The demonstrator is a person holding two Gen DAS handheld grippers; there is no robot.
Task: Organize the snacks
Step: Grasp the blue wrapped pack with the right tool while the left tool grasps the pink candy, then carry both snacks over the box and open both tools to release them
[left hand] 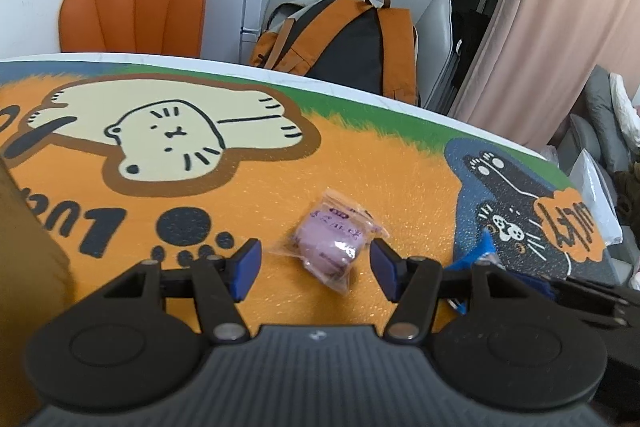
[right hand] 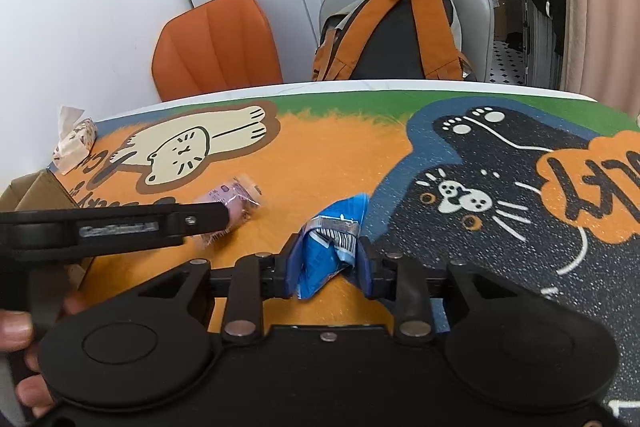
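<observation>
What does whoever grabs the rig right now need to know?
Left tongs: open, straddling the pink snack on the mat, not gripping.
Right tongs: shut on the blue snack.
A beige wrapped snack lies at the mat's far left edge; cardboard box at near left.
Done: blue one grasped. Left: grasp pink, place all three, probably in the box.

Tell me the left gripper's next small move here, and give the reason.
Probably close the left gripper on the pink snack packet. Its jaws stand open, one on each side of the packet, which lies on the cartoon mat untouched. The right gripper is already shut on the blue snack packet, so the pink one looks like the piece left to pick up.
</observation>
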